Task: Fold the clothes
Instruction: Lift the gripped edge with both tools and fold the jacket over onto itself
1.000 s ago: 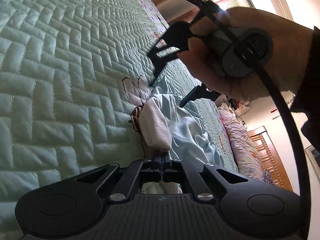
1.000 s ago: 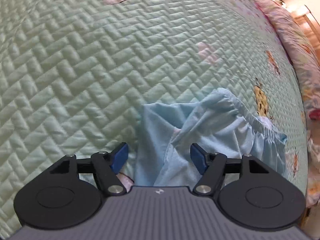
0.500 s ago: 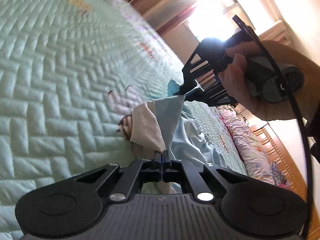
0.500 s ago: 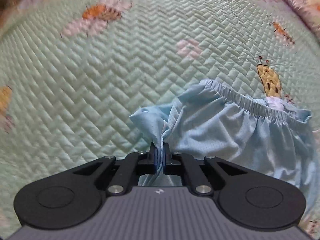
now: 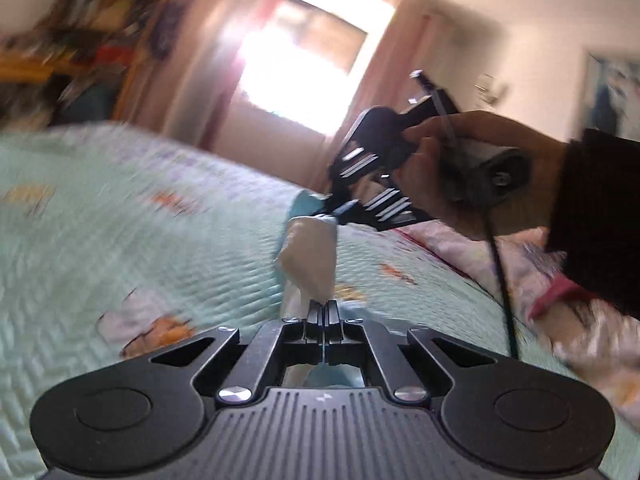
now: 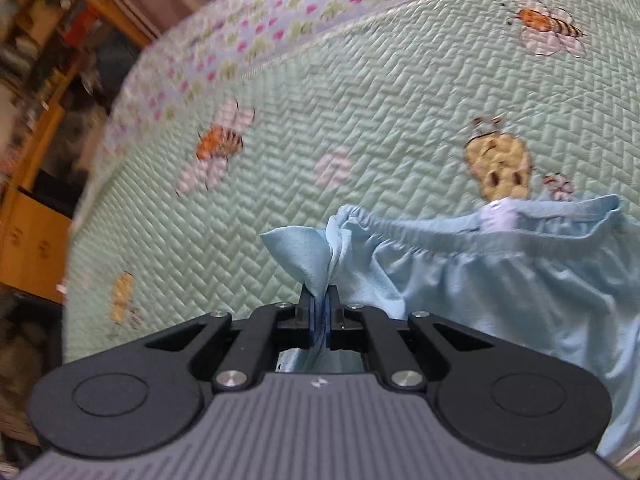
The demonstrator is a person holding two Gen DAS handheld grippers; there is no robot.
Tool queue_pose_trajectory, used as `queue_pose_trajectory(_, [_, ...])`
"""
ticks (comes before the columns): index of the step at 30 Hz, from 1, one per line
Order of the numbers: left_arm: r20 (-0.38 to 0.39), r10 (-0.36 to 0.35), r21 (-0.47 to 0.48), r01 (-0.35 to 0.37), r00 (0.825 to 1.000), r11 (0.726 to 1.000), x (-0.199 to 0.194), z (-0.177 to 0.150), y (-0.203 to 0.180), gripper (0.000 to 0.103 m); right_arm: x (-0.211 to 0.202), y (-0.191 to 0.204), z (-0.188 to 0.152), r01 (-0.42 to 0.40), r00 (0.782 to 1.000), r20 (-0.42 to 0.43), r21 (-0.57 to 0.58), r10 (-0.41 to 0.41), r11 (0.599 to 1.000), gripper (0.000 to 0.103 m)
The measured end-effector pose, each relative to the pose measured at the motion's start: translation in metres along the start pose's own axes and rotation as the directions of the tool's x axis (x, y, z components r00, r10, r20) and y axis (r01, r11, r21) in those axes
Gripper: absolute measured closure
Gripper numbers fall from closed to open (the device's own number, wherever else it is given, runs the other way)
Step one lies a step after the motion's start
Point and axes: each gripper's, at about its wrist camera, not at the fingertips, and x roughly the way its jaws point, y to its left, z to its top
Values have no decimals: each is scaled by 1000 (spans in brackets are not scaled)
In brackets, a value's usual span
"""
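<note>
- Right gripper: jaws closed on a bunched fold of the light blue shorts, pinched at the end of the elastic waistband.
- Left gripper: jaws closed on a pale fold of the same garment. From this view the fabric looks off-white, probably its inner face.
- Garment position: in the right wrist view, the shorts lie gathered over the green quilted bedspread, with the waistband running from the right gripper away to the right. Whether the cloth hangs clear of the quilt or rests on it cannot be told.
- Key relation: in the left wrist view, the right gripper, held in the person's hand, sits straight ahead of the left gripper, and a short span of cloth runs between the two. Both grips are therefore near each other at one end of the waistband; its far end is free.
- Judgement: the garment is held up by two pinch points. This fits either a lift to spread it or a carry to lay one part over another; the views do not settle which.
- Motion blur affects the left wrist view; fine detail there is unreliable.
</note>
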Motion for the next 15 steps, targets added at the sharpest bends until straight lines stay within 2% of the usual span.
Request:
queue_pose_trajectory(5, [-40,-54,170,60,998,984,6,3,-69,103,-46,-59,13,-98,995,35,71,96,993,98])
queue_pose_trajectory(8, [-105,-62,250,87,993,964,19,-9,-103,103,-62,-108,15,-151,988,61,125,144,981,98])
queue_pose_trajectory(15, [-278,-34,397,147,960,906,54,-58,-157,103,-54,-229,-3,-234,972,85,274,218,933,98])
